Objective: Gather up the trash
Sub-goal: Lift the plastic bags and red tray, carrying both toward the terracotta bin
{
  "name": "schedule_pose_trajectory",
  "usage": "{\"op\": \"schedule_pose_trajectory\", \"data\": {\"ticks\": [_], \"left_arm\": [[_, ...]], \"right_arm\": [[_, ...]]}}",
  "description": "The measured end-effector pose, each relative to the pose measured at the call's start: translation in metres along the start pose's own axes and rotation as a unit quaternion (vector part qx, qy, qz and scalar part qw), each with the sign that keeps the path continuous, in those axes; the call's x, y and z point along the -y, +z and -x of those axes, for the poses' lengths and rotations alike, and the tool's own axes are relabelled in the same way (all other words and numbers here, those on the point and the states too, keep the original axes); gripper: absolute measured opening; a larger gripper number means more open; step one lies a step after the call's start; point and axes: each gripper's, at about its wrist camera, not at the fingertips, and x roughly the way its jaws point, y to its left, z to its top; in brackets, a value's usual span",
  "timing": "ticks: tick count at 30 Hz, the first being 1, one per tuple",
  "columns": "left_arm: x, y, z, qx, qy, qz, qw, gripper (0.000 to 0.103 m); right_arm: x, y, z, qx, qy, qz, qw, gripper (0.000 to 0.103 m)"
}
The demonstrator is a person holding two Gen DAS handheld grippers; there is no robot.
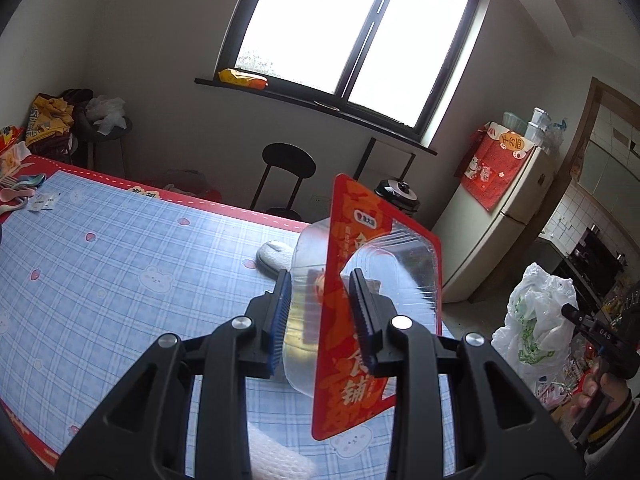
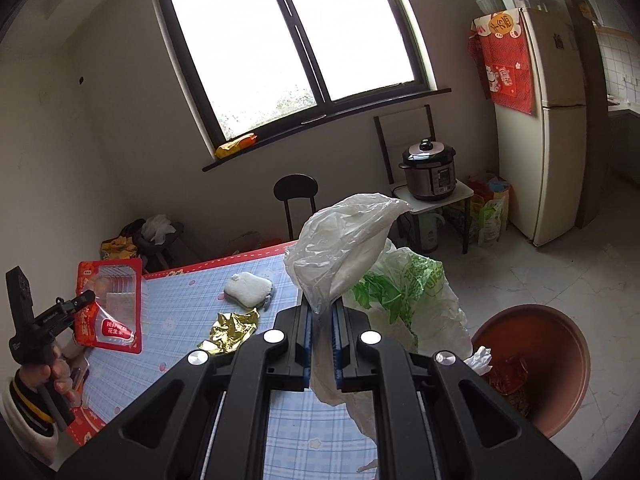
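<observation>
My left gripper (image 1: 320, 280) is shut on a clear plastic snack tray with a red printed lid (image 1: 360, 292), held upright above the table; the tray also shows in the right wrist view (image 2: 116, 304). My right gripper (image 2: 322, 312) is shut on the edge of a white plastic bag with green print (image 2: 348, 256), held up beside the table's right edge; the bag also shows in the left wrist view (image 1: 536, 320). A crumpled gold foil wrapper (image 2: 232, 330) and a white pouch (image 2: 248, 290) lie on the blue checked tablecloth (image 2: 180, 320).
A brown round bin (image 2: 536, 364) with some trash stands on the floor at the right. A black chair (image 2: 296, 196), a pressure cooker on a small table (image 2: 430, 170) and a fridge (image 2: 536, 128) stand beyond. Bubble wrap (image 1: 276, 460) lies under the left gripper.
</observation>
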Motion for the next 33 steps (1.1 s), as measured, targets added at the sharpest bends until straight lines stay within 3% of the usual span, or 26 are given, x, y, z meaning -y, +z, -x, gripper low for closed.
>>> {"op": "schedule_pose_trajectory", "data": {"ticks": [7, 16, 26, 33], "left_arm": [[0.098, -0.021, -0.004, 0.003, 0.011, -0.002, 0.9999, 0.033], [0.207, -0.056, -0.03, -0.021, 0.003, -0.006, 0.9998, 0.033], [0.264, -0.075, -0.055, -0.043, 0.004, -0.012, 0.999, 0.033], [0.279, -0.075, -0.057, -0.042, 0.007, -0.023, 0.9988, 0.033]], "right_arm": [[0.092, 0.006, 0.018, -0.013, 0.012, -0.001, 1.0, 0.01], [0.2, -0.003, 0.019, -0.065, 0.009, -0.033, 0.997, 0.01], [0.229, 0.009, 0.009, -0.083, 0.018, -0.007, 0.996, 0.01], [0.235, 0.011, 0.002, -0.092, 0.019, -0.001, 0.996, 0.015]]}}
